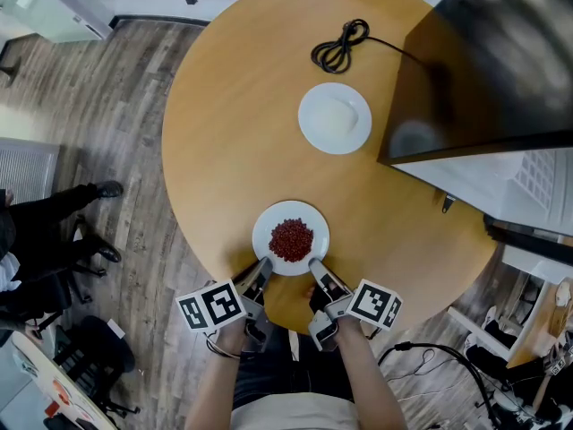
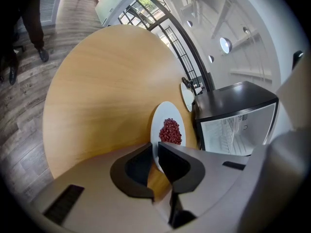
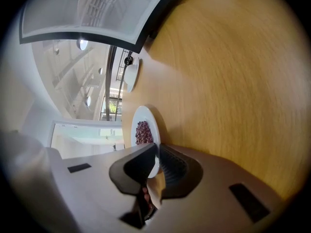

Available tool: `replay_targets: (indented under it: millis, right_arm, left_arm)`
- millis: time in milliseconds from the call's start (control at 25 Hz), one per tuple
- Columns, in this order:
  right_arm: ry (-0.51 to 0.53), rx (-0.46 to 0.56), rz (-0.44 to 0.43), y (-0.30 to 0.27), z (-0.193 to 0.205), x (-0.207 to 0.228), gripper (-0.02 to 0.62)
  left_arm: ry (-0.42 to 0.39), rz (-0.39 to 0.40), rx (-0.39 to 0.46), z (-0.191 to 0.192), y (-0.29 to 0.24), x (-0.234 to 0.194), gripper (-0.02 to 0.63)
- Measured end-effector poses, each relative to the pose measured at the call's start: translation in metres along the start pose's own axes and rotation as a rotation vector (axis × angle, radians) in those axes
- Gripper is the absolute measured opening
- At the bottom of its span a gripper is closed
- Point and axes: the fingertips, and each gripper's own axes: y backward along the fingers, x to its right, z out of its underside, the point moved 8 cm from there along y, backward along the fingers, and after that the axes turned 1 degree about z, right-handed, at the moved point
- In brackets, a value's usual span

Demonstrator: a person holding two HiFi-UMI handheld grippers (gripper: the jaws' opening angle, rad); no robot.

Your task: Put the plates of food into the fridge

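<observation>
At the counter [image 1: 224, 133] near edge, left tool [image 1: 262, 265] and right tool [image 1: 313, 264] each clamp the bean plate [image 1: 269, 224] by its near rim, a two-point hold likely meant to keep it level en route to the fridge [image 1: 483, 61], far right.

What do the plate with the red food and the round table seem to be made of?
The plate looks like glazed ceramic, or perhaps melamine: it is plain white and smooth, with a thin rim. The table appears to be wood or wood-look laminate: it is warm tan with fine straight grain and a soft matte sheen.
</observation>
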Motion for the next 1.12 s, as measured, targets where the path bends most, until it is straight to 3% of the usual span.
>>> replay_targets:
  millis: [520, 680, 920, 1120]
  right_arm:
    - [0.0, 0.044, 0.003, 0.008, 0.0, -0.001, 0.029]
    - [-0.014, 0.07, -0.061, 0.009, 0.0, -0.007, 0.026]
    - [0.007, 0.092, -0.095, 0.015, -0.003, -0.016, 0.026]
    - [0.024, 0.133, -0.128, 0.026, -0.006, -0.033, 0.025]
  left_arm:
    - [0.053, 0.081, 0.043, 0.001, 0.002, 0.001, 0.032]
    - [0.038, 0.098, 0.048, 0.001, 0.004, 0.007, 0.032]
    - [-0.022, 0.128, 0.058, -0.005, 0.009, 0.02, 0.032]
    - [-0.021, 0.164, 0.06, -0.008, 0.016, 0.035, 0.032]
